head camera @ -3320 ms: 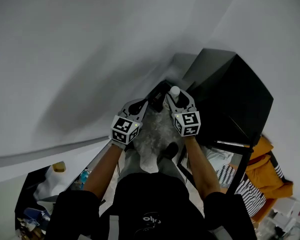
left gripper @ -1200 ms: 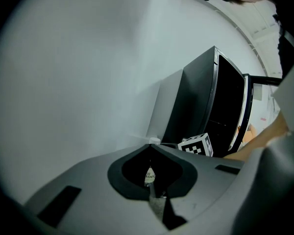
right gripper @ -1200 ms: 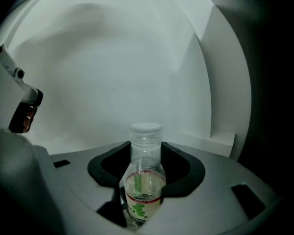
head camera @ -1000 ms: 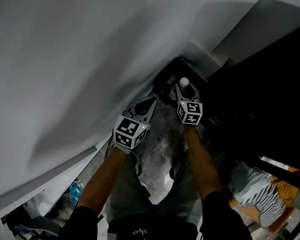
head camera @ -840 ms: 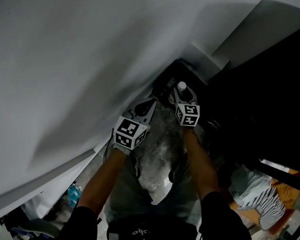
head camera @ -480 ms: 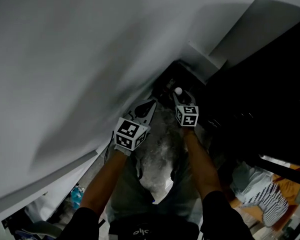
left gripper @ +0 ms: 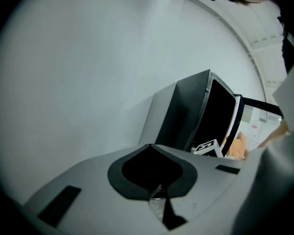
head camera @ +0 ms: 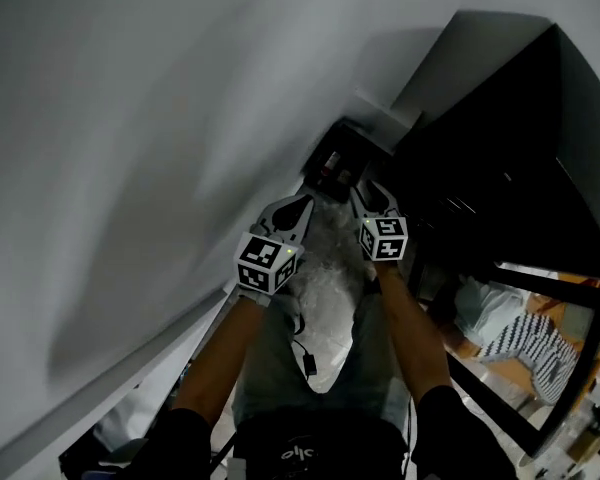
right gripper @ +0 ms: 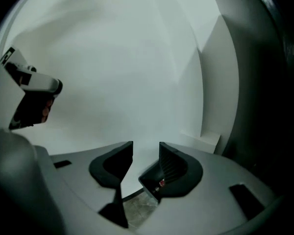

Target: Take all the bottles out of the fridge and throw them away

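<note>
My right gripper [head camera: 369, 197] hangs over a dark bin [head camera: 332, 162] at the foot of the white wall. Its jaws stand apart and are closing with nothing between them [right gripper: 146, 156]. Down through the gap I see the bin's dark opening [right gripper: 152, 181] with a small red spot inside. No bottle shows in any view. My left gripper [head camera: 298, 210] is level with the right one, just to its left, and its pads meet [left gripper: 153, 153] with nothing held. The black fridge [head camera: 500, 158] stands to the right.
A white wall [head camera: 160, 118] runs close along the left and meets the fridge side at the corner behind the bin. The floor [head camera: 325, 278] below the grippers is pale and mottled. Orange and striped fabric [head camera: 520, 333] lies at the lower right beyond a dark frame.
The white-capped bottle that stood between my right gripper's jaws is gone from view, and those jaws are now empty. Both grippers stay over the bin; the head view has swung a little.
</note>
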Demonstrator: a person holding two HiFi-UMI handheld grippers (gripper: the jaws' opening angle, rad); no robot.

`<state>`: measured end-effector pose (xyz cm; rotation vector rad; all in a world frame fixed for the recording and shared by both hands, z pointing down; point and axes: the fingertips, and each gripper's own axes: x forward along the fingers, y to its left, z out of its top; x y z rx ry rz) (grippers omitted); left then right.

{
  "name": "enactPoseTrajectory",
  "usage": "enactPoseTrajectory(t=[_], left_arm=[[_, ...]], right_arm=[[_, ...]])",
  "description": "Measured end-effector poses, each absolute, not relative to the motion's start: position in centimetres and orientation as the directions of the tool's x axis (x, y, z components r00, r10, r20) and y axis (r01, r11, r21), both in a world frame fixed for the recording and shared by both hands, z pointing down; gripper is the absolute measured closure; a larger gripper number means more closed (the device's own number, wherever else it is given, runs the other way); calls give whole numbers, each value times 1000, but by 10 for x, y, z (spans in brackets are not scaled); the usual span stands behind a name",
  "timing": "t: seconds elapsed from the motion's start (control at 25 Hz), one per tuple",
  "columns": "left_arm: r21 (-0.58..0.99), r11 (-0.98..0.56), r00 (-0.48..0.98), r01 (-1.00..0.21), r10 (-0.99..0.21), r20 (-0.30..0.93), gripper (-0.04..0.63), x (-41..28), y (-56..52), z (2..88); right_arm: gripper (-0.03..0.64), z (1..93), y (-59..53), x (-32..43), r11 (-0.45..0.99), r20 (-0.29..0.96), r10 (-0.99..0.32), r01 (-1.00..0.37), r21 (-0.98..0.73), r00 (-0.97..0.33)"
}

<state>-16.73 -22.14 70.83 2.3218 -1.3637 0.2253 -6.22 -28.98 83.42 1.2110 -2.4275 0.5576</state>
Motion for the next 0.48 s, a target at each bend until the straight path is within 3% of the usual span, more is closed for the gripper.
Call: enactPoseTrajectory(t=[0.48], left_arm=[[285,-580,646,-763,-699,308,594,-140,-172,518]], right_arm=[[607,566,-192,-42,451,342,-803,-873,-185,-487]])
